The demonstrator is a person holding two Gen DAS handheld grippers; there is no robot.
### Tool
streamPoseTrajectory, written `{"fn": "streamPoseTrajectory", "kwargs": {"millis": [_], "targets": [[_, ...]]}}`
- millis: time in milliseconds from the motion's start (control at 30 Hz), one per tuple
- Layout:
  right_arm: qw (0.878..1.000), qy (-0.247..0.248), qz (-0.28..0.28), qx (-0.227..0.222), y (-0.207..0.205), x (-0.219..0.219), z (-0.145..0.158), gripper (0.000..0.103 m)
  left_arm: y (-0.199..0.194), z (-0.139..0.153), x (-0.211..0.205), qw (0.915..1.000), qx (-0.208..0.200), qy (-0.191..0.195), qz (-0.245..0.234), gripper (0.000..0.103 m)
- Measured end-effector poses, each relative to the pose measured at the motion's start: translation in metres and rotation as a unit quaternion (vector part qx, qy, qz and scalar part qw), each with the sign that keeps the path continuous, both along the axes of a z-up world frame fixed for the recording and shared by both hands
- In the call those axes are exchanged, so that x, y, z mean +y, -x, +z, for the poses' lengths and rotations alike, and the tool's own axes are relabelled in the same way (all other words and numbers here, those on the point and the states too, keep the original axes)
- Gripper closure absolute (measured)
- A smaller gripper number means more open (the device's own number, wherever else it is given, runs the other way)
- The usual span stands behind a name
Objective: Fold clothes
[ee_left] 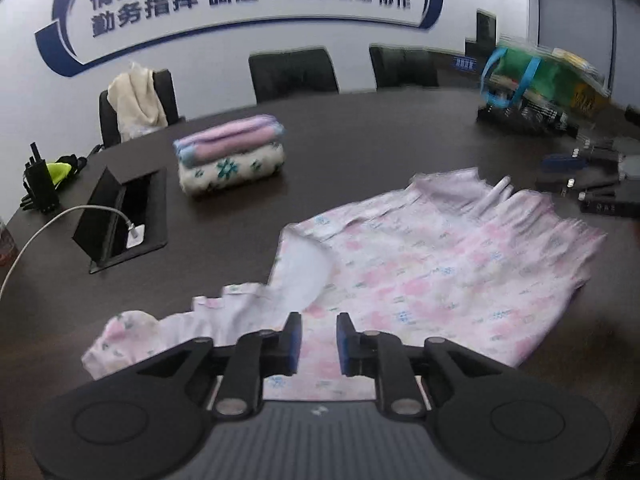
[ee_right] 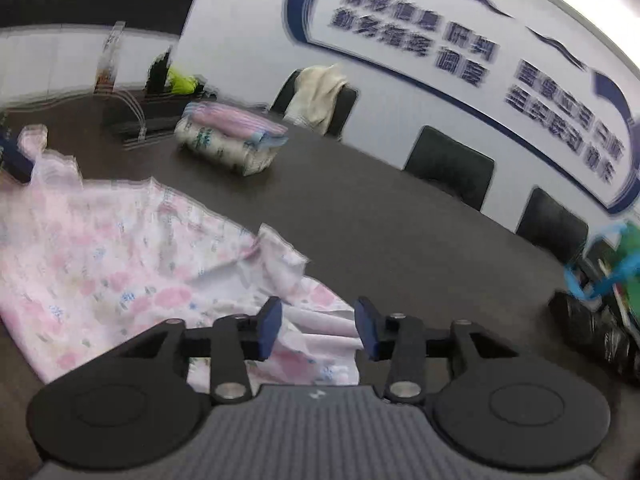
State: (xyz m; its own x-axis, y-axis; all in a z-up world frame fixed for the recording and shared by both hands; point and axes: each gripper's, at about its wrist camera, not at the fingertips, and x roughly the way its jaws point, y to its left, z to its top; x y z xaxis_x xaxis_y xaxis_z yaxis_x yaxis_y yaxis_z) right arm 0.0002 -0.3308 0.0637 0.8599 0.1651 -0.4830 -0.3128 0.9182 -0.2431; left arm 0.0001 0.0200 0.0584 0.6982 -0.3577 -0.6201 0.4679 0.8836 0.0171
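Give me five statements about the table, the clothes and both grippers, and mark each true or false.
1. The floral garment lies spread on the dark table. True.
2. The left gripper is clamped on cloth. False: its jaws stand apart, holding nothing.
3. The folded stack holds more than one item. True.
4. The right gripper is shut. False: it is open.
5. The cream garment lies on the table. False: it hangs over a chair.

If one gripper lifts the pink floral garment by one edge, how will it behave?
The thin pink floral cotton garment will probably droop and trail: it lies flat with soft wrinkles. Its ruffled sleeve will likely dangle. It seems light and may slide on the smooth dark table.
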Motion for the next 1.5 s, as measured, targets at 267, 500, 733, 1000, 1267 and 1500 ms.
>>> {"fn": "streamPoseTrajectory", "kwargs": {"millis": [267, 500, 733, 1000, 1267, 1500], "targets": [[0.992, -0.041, 0.051, 0.111, 0.002, 0.030, -0.042, 0.079, -0.003, -0.043, -0.057, 0.9986, 0.043, -0.002, -0.029, 0.082], [0.998, -0.026, 0.003, 0.062, 0.013, 0.014, -0.021, 0.057, 0.005, -0.042, -0.023, 0.9988, 0.045, 0.019, -0.008, 0.077], [0.981, 0.054, 0.177, 0.056, 0.056, 0.024, -0.031, 0.048, 0.031, -0.040, 0.010, 0.9995, 0.027, 0.019, -0.005, 0.061], [0.978, -0.015, 0.172, 0.118, 0.022, 0.010, -0.049, 0.058, 0.028, -0.047, 0.016, 0.9990, 0.039, 0.017, 0.010, 0.065], [0.969, -0.052, 0.188, 0.149, 0.030, 0.001, -0.045, 0.095, 0.026, -0.047, 0.029, 0.9982, 0.055, 0.024, 0.005, 0.097], [0.966, -0.047, 0.202, 0.157, 0.065, -0.005, -0.037, 0.095, 0.054, -0.046, 0.040, 0.9969, 0.070, 0.023, -0.027, 0.100]]}}
